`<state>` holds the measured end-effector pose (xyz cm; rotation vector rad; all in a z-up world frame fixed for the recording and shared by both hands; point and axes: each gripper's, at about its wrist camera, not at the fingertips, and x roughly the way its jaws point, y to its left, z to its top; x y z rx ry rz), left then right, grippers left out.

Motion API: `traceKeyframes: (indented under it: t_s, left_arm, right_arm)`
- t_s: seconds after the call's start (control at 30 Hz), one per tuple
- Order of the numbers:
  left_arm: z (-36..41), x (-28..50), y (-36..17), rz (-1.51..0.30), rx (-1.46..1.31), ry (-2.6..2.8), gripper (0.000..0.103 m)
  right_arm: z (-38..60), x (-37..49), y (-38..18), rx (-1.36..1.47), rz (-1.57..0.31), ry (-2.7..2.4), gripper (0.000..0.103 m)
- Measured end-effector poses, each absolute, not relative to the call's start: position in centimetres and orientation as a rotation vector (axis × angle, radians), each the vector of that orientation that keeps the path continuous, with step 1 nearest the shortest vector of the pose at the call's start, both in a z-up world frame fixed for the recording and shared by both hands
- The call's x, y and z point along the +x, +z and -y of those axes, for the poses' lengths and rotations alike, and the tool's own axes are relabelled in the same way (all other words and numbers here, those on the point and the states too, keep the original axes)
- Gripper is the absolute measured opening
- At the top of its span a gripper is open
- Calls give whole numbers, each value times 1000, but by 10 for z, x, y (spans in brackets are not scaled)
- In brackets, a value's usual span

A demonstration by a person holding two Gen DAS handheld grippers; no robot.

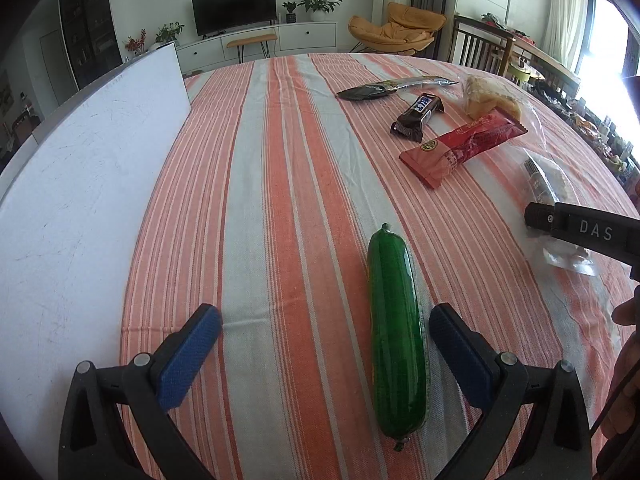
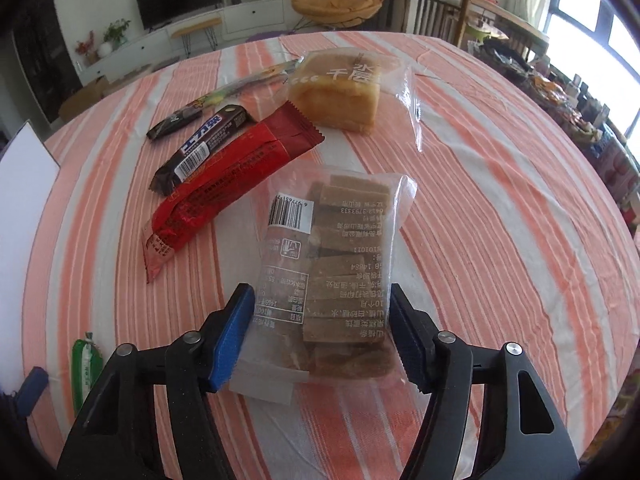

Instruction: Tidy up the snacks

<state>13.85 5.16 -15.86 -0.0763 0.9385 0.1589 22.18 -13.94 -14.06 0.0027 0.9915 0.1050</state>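
A green sausage-shaped snack lies on the striped tablecloth between the wide-open fingers of my left gripper, closer to the right finger. My right gripper has its fingers on both sides of a clear bag of brown hawthorn bars, which rests on the cloth; the pads look close to touching it. Beyond lie a red packet, a dark chocolate bar, a long thin dark packet and a bagged cake. The right gripper's side also shows in the left wrist view.
A white board lies along the table's left side. The table carries an orange and grey striped cloth. Chairs, a TV cabinet and a cluttered second table stand behind.
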Motion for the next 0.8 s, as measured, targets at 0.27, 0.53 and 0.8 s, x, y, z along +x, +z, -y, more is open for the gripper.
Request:
traceKeyframes:
  t_s: [0.27,0.53,0.8]
  left_arm:
    - [-52,139,-159,-938,-76,159,103]
    - [-52,138,-159,-938,-76,158,103]
    - [-52,138,-159,-938,-76,158,103]
  right_arm:
    - [179,170,-145,10,-917,85,63]
    - [175,167,-149,-20,-889,73,81]
    - [176,166,-149,-20,-888,73,82]
